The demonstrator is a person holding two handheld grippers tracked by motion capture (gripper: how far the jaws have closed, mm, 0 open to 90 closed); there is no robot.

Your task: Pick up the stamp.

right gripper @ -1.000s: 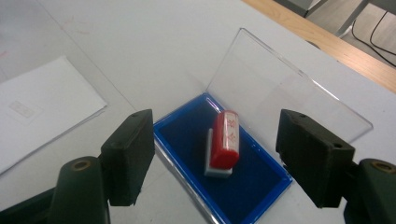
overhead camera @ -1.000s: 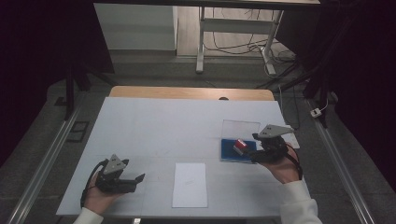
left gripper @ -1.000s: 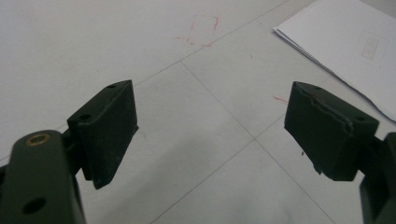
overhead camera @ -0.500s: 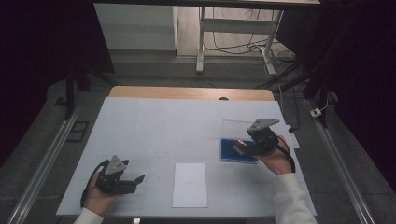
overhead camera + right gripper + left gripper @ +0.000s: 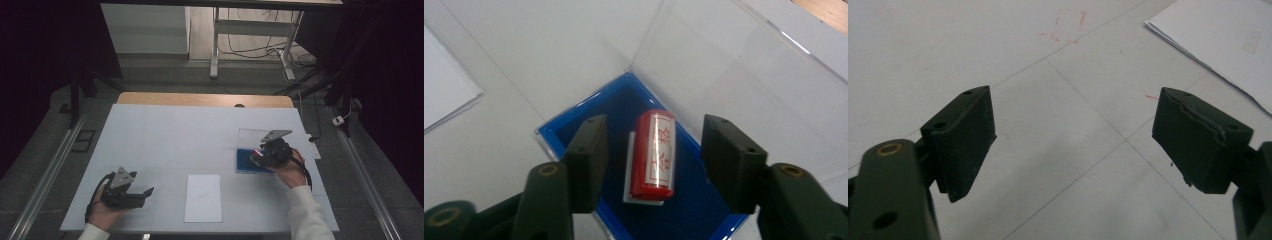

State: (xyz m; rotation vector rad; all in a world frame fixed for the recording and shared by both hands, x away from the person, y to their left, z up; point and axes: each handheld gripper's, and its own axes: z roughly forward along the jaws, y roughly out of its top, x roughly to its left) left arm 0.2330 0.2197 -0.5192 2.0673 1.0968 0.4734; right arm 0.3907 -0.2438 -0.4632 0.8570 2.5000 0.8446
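My right gripper [image 5: 651, 160] hangs wide open over the blue tray [image 5: 574, 122], the red cylinder [image 5: 654, 152] lying between its jaws; my left gripper [image 5: 1073, 135] gapes over bare table [image 5: 1058, 80], paper sheet [image 5: 1228, 40] beyond its right jaw.

One red cylinder [image 5: 655, 152], one blue tray [image 5: 594, 116], one paper sheet [image 5: 203, 197], two tools [image 5: 138, 196] [image 5: 257, 156].

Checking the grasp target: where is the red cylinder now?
The red cylinder lies in the blue-lined clear case at the table's right side, between the right hand-held gripper's open jaws.
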